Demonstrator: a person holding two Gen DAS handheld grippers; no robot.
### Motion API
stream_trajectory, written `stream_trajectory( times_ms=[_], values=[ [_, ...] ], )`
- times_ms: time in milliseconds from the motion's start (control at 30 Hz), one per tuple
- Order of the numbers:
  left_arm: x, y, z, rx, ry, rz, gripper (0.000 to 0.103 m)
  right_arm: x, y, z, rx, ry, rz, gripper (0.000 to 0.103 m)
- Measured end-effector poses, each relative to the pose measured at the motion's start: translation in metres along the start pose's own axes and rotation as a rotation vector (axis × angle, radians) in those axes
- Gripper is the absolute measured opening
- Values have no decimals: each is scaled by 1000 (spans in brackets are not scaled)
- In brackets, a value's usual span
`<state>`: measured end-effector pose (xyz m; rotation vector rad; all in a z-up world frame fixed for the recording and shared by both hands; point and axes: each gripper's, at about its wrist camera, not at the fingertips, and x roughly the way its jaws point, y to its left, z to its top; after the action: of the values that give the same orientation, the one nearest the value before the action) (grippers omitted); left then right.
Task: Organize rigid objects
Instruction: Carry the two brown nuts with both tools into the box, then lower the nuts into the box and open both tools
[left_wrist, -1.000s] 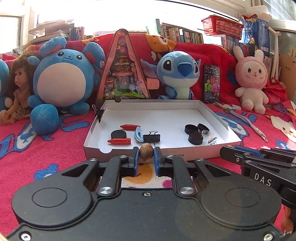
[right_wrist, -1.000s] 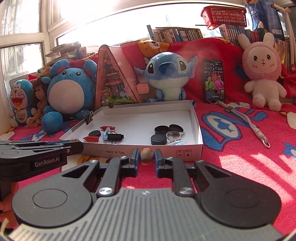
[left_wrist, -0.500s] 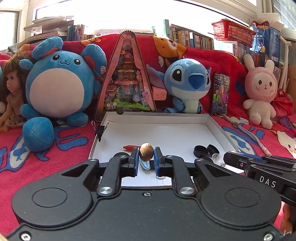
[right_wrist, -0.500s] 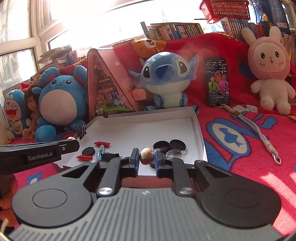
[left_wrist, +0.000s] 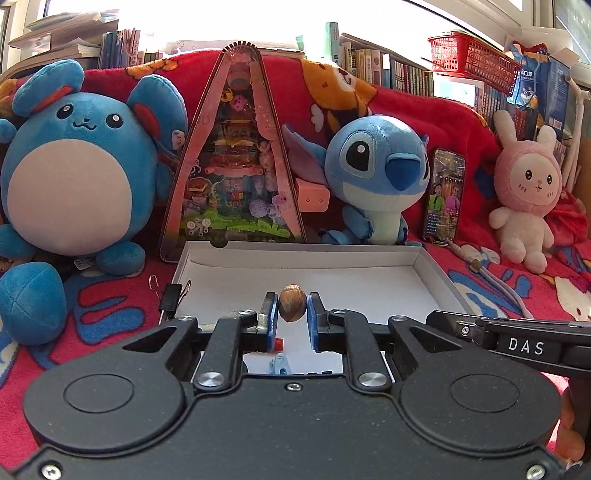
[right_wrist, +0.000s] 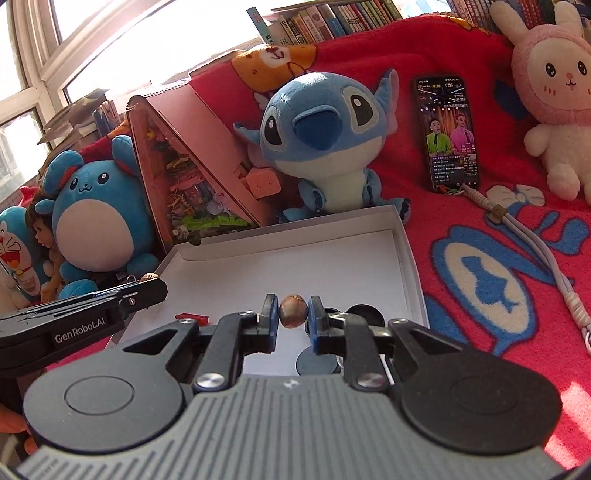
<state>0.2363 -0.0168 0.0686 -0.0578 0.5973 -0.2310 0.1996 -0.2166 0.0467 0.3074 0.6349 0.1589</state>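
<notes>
My left gripper (left_wrist: 291, 308) is shut on a brown nut (left_wrist: 291, 303) and holds it above the white cardboard tray (left_wrist: 428, 273). My right gripper (right_wrist: 293, 314) is shut on another brown nut (right_wrist: 293, 309) over the same tray (right_wrist: 404, 251). Under the left gripper a red piece (left_wrist: 277, 344) and a blue clip (left_wrist: 279, 365) show. Black round caps (right_wrist: 364, 314) and a red piece (right_wrist: 192, 317) lie in the tray by the right gripper. The left gripper's arm (right_wrist: 92, 314) shows at left in the right wrist view.
Plush toys line the back: a blue round one (left_wrist: 74, 162), Stitch (left_wrist: 376, 162), a pink bunny (left_wrist: 528, 192). A triangular toy box (left_wrist: 236, 155) and a phone (left_wrist: 443, 195) lean behind the tray. A black binder clip (left_wrist: 171, 297) grips the tray's left wall. A grey cord (right_wrist: 546, 266) lies on the red blanket.
Both grippers have moved forward and up over the tray, each still holding its nut. The tray's contents now lie mostly beneath the grippers.
</notes>
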Motion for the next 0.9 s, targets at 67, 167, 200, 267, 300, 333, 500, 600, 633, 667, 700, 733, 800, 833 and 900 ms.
stream_trajectory(
  times_ms=[67,167,200,267,300,333,500,600,633,667,700,733,800,833,900],
  values=[
    [9,-1,0,0,18,2,16,9,-1,1,24,26,8,20],
    [20,-2,-2,-14,45,3,16,20,-1,0,53,59,19,20],
    [23,-2,-2,-23,52,-3,16,23,-1,-1,60,67,21,20],
    [28,-3,-4,-41,62,-20,16,28,-1,-2,70,83,26,20],
    [30,-4,-5,-44,67,-27,16,30,0,-3,71,89,25,20],
    [31,-5,-6,-45,73,-30,16,32,0,-4,70,94,23,21],
    [38,-9,-10,-38,93,-38,16,37,2,-4,65,106,14,21],
    [42,-10,-12,-38,104,-37,16,40,0,-4,75,109,10,21],
    [43,-10,-13,-39,106,-34,16,41,0,-4,80,110,9,21],
    [44,-10,-14,-38,109,-33,16,42,-1,-5,86,111,9,21],
    [45,-11,-14,-38,110,-34,16,42,-2,-5,91,111,9,21],
    [45,-11,-15,-36,111,-36,16,43,-3,-6,95,112,8,21],
    [47,-13,-16,-29,115,-36,16,44,-5,-6,104,115,6,21],
    [48,-14,-17,-26,117,-35,16,44,-6,-6,107,117,6,21],
    [49,-15,-18,-21,119,-32,16,44,-7,-6,110,116,8,21]
  ],
)
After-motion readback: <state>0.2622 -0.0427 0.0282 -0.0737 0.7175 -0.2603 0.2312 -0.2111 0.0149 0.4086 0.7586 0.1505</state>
